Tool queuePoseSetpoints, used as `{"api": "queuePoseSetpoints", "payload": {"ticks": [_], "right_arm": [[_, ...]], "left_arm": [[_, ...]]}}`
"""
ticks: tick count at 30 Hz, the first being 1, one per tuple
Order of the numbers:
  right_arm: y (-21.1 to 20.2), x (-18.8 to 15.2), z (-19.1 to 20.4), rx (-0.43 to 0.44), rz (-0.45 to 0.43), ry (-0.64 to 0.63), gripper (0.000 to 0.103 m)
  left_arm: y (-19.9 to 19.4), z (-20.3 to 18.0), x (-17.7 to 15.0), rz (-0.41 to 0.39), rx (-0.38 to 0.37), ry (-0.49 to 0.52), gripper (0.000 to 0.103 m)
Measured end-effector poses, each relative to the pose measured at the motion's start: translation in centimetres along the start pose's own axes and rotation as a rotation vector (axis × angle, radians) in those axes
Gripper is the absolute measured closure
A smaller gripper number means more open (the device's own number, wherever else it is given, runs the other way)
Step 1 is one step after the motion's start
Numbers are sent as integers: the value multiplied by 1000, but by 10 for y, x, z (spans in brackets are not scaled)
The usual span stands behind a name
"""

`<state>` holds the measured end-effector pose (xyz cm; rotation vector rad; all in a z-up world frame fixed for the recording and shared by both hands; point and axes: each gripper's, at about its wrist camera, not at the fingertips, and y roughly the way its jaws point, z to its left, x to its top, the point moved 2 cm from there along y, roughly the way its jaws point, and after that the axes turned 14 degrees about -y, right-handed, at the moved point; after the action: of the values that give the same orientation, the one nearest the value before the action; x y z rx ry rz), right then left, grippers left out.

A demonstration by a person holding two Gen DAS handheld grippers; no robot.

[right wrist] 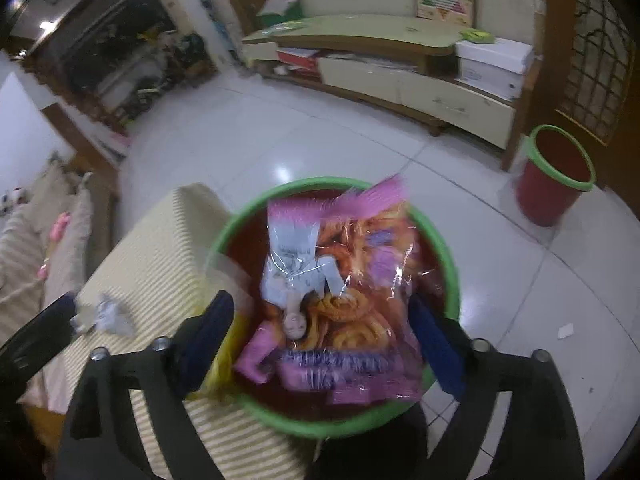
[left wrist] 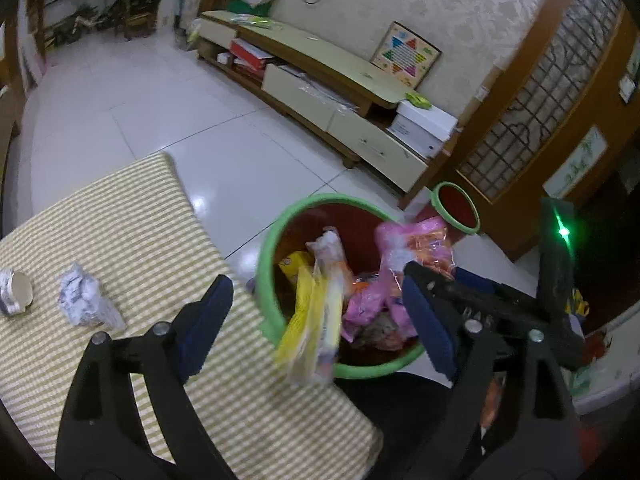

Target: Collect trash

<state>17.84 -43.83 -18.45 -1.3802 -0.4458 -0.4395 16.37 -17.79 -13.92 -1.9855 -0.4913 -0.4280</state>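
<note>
Both claws stand apart and empty over the bin (left wrist: 269, 280); remaining paper wad (left wrist: 86, 300) lies on the table (left wrist: 120, 216), nearer the left claw (left wrist: 320, 320) than the right claw (right wrist: 328, 344).

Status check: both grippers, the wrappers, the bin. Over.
Left gripper open, yellow wrapper loose between fingers over the bin. Right gripper open, pink snack bag over bin. Crumpled paper on table.

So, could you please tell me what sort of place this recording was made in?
It looks like a home living room. A long low TV-style cabinet with drawers runs along the wall, a Chinese checkers board leans above it, and the white tiled floor holds a cloth-covered table beside a green-rimmed trash bin.
</note>
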Motion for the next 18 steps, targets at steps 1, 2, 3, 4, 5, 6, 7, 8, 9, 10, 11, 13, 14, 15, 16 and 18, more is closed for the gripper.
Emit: {"api": "queuePoseSetpoints", "payload": {"ticks": [1,2,3,4,5,6,7,8,9,10,11,13,14,15,16,18], "right_arm": [[0,1,3,0,-2,0,17],[1,2,8,0,-10,-3,17],[1,3,14,1,-20,-10,16],[1,5,25,6,-32,-23,16],[2,8,34,16,-39,-33,15],[2,9,44,34,-45,-43,14],[2,11,56,61,-52,-55,14],[1,12,70,89,-63,-61,14],[0,14,77,106,-72,-63,14],[-5,15,92,132,-90,-66,14],[-9,15,99,143,-101,-71,14],[-22,16,117,158,-125,-91,14],[-29,16,123,160,-140,-99,14],[-35,17,126,161,-152,-107,14],[-45,18,130,156,-172,-120,13],[-62,18,132,134,-201,-142,11]], "left_arm": [[-5,11,2,-11,13,-18,16],[-11,27,3,-25,33,-40,15],[-19,50,6,-41,68,-73,15],[-23,64,7,-47,91,-94,15],[-31,82,8,-54,121,-119,15],[-41,104,9,-69,168,-144,15],[-49,116,9,-83,205,-155,15],[-58,129,9,-102,248,-163,15],[-65,135,9,-114,274,-167,15],[-77,143,8,-133,305,-172,15],[-85,147,8,-148,320,-175,15],[-102,148,4,-178,330,-178,15],[-108,146,3,-190,322,-179,15],[-113,143,2,-197,313,-178,15],[-118,138,2,-208,294,-175,15],[-125,129,4,-223,261,-165,14]]}}
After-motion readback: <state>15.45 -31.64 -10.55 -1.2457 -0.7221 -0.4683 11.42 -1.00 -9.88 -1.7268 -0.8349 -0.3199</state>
